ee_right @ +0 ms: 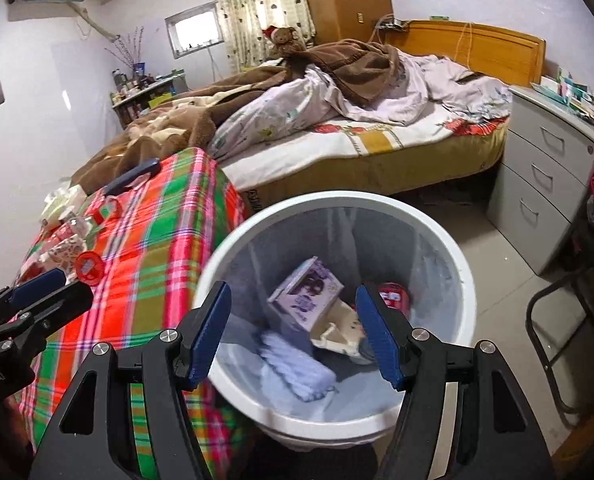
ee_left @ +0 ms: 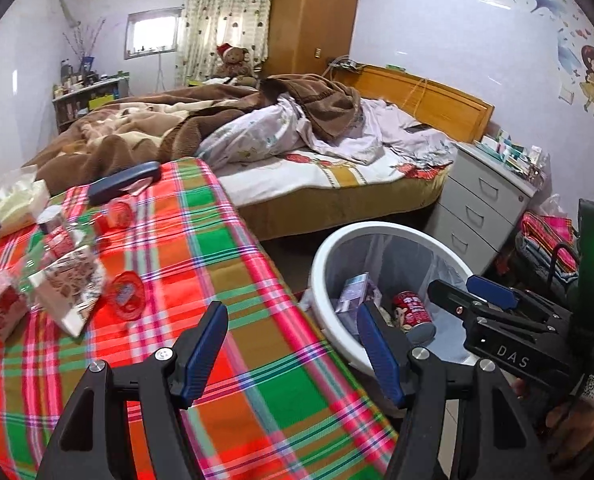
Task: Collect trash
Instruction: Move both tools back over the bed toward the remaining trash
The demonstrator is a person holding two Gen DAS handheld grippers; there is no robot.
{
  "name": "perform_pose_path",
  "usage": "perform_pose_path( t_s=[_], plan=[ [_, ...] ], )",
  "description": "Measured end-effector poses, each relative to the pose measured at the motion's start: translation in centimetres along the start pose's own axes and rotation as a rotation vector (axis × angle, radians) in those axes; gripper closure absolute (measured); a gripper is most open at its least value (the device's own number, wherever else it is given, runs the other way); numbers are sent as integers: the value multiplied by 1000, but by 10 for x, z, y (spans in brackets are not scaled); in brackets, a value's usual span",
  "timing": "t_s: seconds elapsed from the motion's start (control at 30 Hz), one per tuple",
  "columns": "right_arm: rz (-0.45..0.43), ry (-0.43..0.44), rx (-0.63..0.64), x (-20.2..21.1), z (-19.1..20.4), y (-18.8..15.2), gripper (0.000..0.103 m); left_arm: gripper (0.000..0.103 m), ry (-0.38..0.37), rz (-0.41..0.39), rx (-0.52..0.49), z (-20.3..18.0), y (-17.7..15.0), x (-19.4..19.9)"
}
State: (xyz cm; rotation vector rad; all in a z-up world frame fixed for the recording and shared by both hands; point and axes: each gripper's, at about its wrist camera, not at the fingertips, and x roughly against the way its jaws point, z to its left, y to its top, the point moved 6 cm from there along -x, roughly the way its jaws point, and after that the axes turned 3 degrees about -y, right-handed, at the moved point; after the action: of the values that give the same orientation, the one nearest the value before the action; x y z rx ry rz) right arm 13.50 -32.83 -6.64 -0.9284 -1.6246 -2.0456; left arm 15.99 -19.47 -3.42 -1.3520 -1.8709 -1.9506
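my left gripper hangs over the edge of the table with its fingers spread and nothing between them. my right gripper is above the white bin, also with fingers spread and empty. in the bin lie a purple box, a red can and a pale blue cloth. more trash is on the far left part of the plaid table: a red lid, a clear wrapper, a small red carton and a tissue pack. the bin stands on the floor just beside the table, in front of the bed.
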Motion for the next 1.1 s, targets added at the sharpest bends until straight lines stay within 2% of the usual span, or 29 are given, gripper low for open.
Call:
perform_pose_path(
  t_s=[0.5,0.9,1.1],
  plan=[
    [-35,96,92,2,69,1,37,36,106,-54,101,81,-12,40],
    [-11,202,169,-12,132,2,37,36,245,-82,223,178,-26,75],
    [11,240,225,-23,165,1,37,34,287,-85,280,219,-33,84]
  ],
)
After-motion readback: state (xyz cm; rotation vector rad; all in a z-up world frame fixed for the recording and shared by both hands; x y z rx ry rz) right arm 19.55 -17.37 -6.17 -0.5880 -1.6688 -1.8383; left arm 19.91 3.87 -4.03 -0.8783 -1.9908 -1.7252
